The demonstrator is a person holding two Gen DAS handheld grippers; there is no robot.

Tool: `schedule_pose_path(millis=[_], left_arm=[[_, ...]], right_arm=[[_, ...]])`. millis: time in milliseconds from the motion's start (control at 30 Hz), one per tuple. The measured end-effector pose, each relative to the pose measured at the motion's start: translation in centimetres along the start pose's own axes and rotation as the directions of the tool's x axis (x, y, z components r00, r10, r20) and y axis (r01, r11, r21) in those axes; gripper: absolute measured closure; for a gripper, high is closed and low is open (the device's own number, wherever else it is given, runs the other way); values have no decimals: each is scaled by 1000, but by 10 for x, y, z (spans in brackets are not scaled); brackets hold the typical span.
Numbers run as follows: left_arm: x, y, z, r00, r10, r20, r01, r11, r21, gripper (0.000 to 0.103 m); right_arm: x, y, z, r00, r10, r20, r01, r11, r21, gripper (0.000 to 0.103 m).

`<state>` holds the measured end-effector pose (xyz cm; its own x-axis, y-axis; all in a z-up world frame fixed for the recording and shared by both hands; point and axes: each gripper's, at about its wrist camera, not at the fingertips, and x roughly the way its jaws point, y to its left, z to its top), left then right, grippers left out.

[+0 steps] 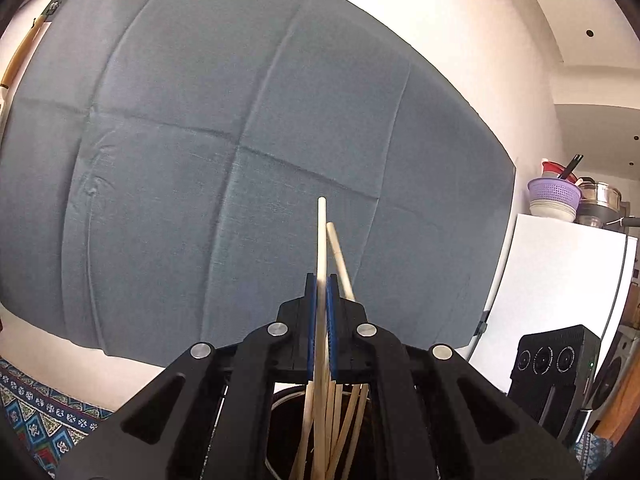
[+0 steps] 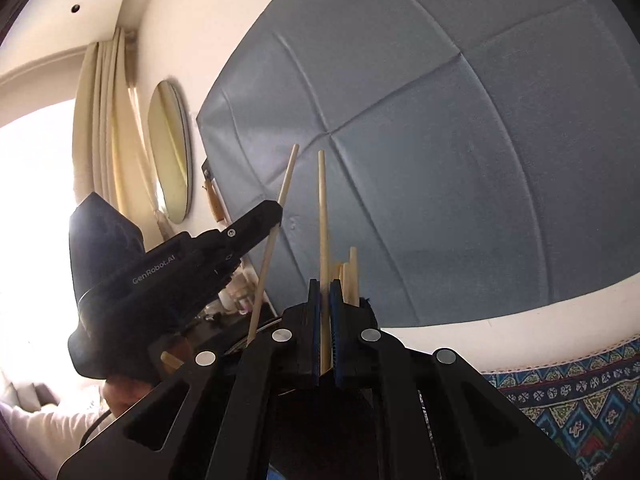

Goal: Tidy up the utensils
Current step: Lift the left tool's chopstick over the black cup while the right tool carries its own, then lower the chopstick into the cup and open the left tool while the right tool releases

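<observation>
My left gripper is shut on a pale wooden chopstick that stands upright between its blue pads. Below it, several more chopsticks stand in a dark round holder. My right gripper is shut on another chopstick, also upright. Several chopstick tips rise just behind its fingers. In the right wrist view the left gripper shows at the left, holding its chopstick tilted slightly.
A blue-grey cloth hangs on the white wall behind. A patterned tablecloth covers the table. A white fridge with bowls on top and a black appliance stand at the right. A round mirror and curtains are at the left.
</observation>
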<state>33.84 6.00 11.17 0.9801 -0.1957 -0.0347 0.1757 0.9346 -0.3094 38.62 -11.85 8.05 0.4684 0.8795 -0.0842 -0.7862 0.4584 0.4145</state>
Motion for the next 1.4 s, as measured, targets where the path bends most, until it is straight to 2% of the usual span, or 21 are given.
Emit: schedule_pose_path(millis=[433, 733, 1100, 1333, 1400], left_arm=[[-31, -1, -9, 999, 22, -39, -20, 998, 58, 98], [-58, -4, -19, 997, 33, -70, -25, 993, 113, 98], [-71, -4, -24, 992, 54, -115, -38, 989, 140, 98], [-72, -8, -17, 990, 61, -127, -41, 987, 155, 97], [-72, -9, -13, 990, 63, -127, -41, 984, 171, 97]], right_arm=[[-20, 9, -3, 998, -52, -20, 52, 999, -13, 98], [-30, 20, -4, 994, -97, -43, 94, 993, -70, 98], [-37, 39, -7, 985, -158, -72, 144, 974, -172, 98], [-20, 49, 6, 962, -204, -179, 162, 960, -228, 98], [-10, 51, 14, 945, -211, -251, 154, 961, -229, 98]])
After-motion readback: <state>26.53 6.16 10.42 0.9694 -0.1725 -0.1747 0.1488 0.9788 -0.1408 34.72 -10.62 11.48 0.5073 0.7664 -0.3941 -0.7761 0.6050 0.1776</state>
